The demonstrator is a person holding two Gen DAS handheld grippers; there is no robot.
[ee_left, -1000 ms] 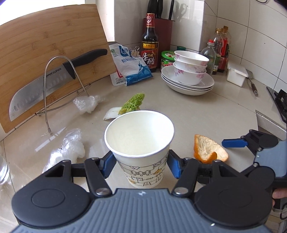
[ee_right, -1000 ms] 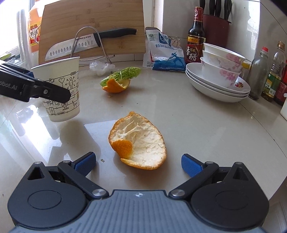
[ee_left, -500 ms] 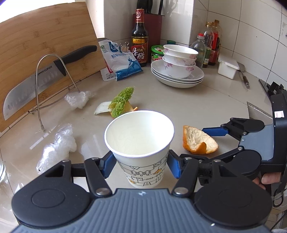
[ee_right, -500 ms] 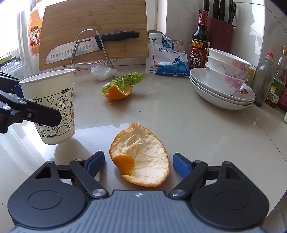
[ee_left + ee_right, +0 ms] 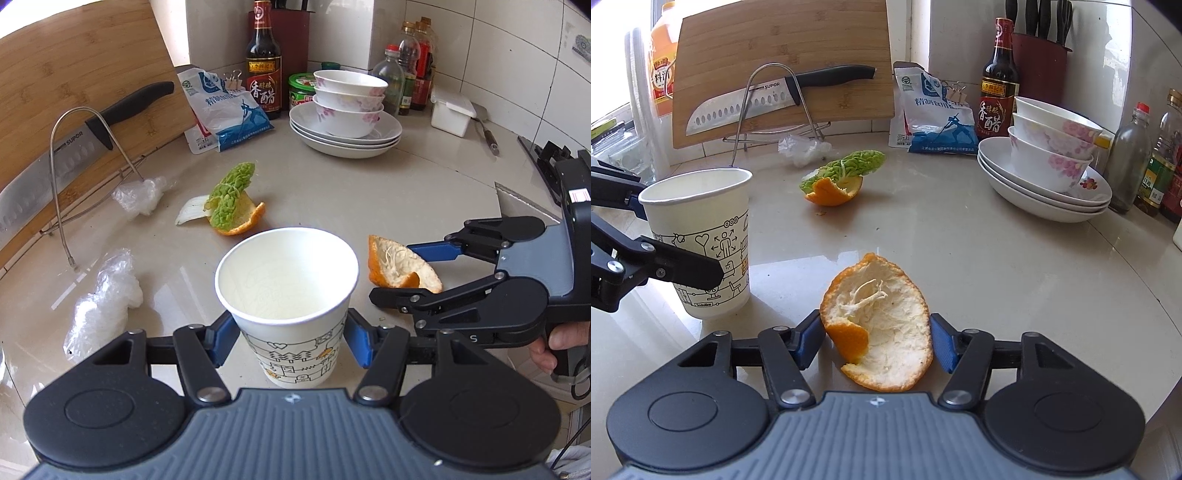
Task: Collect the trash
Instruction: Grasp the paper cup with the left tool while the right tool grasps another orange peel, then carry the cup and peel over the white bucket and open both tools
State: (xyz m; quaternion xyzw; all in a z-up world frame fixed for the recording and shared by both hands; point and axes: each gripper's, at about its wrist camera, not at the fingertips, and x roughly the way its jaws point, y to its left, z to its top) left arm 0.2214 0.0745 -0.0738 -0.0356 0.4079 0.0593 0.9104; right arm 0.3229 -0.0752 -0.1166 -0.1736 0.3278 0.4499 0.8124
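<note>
My left gripper point(image 5: 290, 341) is shut on a white paper cup point(image 5: 288, 295) with line drawings, upright and empty on the counter; it also shows in the right wrist view point(image 5: 701, 240). My right gripper point(image 5: 877, 341) is down on the counter with its blue pads either side of a large orange peel point(image 5: 882, 325), touching or nearly touching its edges. The same peel point(image 5: 400, 269) lies right of the cup in the left wrist view, between the right gripper's fingers point(image 5: 432, 251). A second orange peel under a green cabbage leaf point(image 5: 231, 206) lies further back. Two crumpled plastic wraps point(image 5: 103, 299) point(image 5: 140, 194) lie at the left.
A cutting board point(image 5: 783, 62) with a knife point(image 5: 768, 99) on a wire rack stands at the back. A salt bag point(image 5: 934, 118), vinegar bottle point(image 5: 997, 81), stacked bowls on plates point(image 5: 1049, 162), and condiment bottles point(image 5: 1134, 158) line the back and right.
My right gripper has moved forward over the large orange peel and its fingers have closed in around it. My left gripper has kept hold of the cup, shifting slightly.
</note>
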